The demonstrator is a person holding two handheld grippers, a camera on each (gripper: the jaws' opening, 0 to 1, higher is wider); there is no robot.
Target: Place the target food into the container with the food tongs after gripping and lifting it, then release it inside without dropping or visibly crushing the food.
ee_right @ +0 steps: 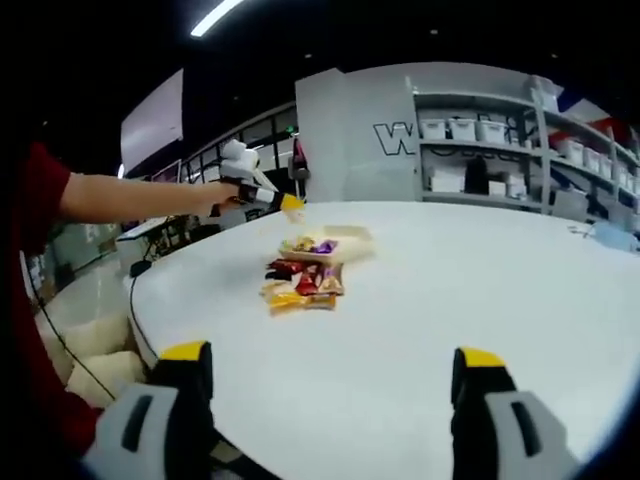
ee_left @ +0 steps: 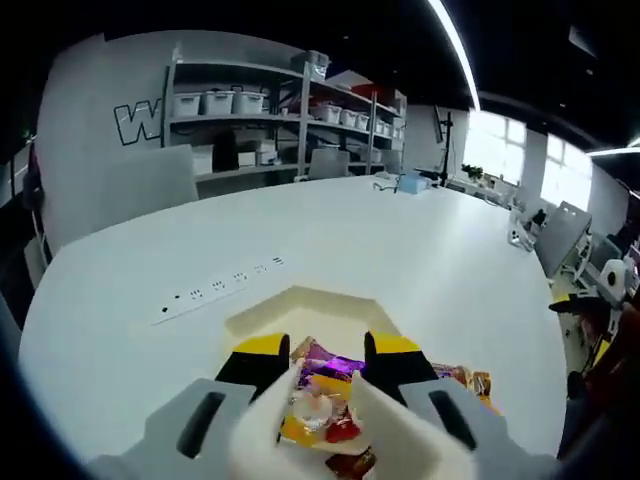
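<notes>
On a white tabletop (ee_left: 430, 260), the left tool (ee_left: 328, 372) hangs above a heap of wrapped snacks (ee_left: 325, 410), its two yellow-tipped jaws a little apart around a pair of cream food tongs whose blades (ee_left: 400, 440) fan out below them. Whether the tool is pressing the tongs together cannot be told; no snack looks pinched between the blades. The heap lies directly beneath and between the jaws, nearest the camera, and just beyond it sits the shallow cream tray (ee_left: 300, 305), so the carry would probably run straight forward and away from the hand.

From the right gripper view, the same scene sits farther off: loose packets (ee_right: 303, 285) lie on the tabletop on the near side of the tray (ee_right: 352, 241), which already holds a few wrappers. The left tool (ee_right: 268, 198) reaches in from the left on an outstretched bare arm (ee_right: 130, 200), held level above the pile. The right tool (ee_right: 330, 385) stays well back with jaws spread wide and nothing between them, far from the food, so the left hand is plainly the nearer. A power strip (ee_left: 215, 288) and storage shelves (ee_left: 290, 110) lie beyond.
</notes>
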